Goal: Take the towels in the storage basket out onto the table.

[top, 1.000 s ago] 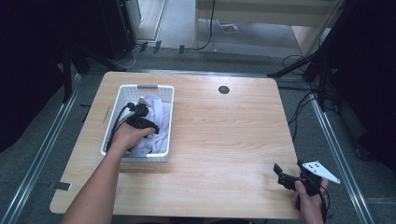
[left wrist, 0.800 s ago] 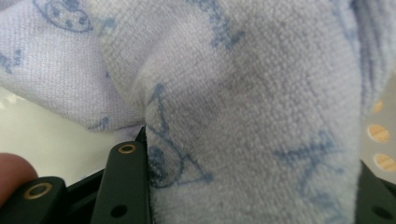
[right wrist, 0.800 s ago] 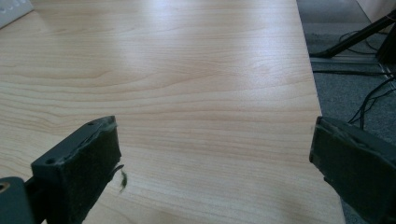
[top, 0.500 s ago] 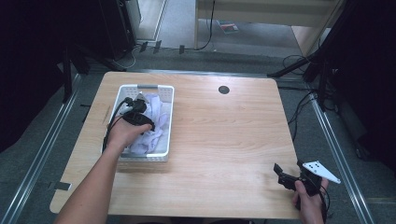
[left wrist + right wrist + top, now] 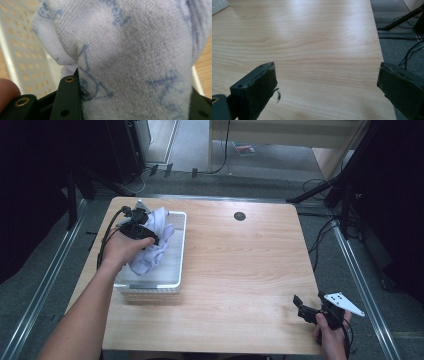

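The left tongs are clamped on the pale blue-printed towel, holding it bunched above the white basket. I'd judge this the lifting-out step; next it needs carrying clear to the desk. The right tongs gape wide, empty, at the desk's near corner.

From my seat, the high view looked forward and down on the whole table, taking in floor on three sides. The left gripper view rode close on its jaws, pressed right up to the cloth, with the basket wall just behind. The right gripper view sat low at the table's near right corner, facing across the bare top. Both gripper views shared table and basket with the high view.
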Action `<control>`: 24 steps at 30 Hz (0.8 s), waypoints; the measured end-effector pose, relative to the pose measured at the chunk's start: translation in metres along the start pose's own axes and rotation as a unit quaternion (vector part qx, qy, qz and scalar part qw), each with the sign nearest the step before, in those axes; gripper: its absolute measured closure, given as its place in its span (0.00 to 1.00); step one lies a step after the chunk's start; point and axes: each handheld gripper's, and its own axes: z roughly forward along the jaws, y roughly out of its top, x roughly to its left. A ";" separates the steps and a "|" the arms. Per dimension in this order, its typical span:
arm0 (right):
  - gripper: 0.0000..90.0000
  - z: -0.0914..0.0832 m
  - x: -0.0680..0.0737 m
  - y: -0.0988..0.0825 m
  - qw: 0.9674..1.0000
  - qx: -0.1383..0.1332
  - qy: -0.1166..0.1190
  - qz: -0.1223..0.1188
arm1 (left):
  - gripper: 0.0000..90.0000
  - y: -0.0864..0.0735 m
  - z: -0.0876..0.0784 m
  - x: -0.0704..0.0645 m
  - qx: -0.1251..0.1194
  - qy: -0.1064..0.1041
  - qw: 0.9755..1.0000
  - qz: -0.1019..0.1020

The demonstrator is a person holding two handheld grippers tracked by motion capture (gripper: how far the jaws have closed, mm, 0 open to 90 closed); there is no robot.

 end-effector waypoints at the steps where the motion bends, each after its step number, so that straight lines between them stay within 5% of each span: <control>1: 0.03 0.000 0.000 0.000 1.000 0.000 0.000 0.001 | 0.58 0.001 -0.004 -0.001 -0.005 0.001 1.000 0.001; 10: 0.03 0.000 0.000 0.000 1.000 0.000 0.000 0.001 | 0.57 0.012 -0.031 -0.009 -0.025 -0.007 1.000 0.006; 24: 0.03 0.000 0.000 0.000 1.000 -0.004 -0.001 0.003 | 0.57 0.026 -0.037 -0.044 -0.035 -0.022 0.999 0.031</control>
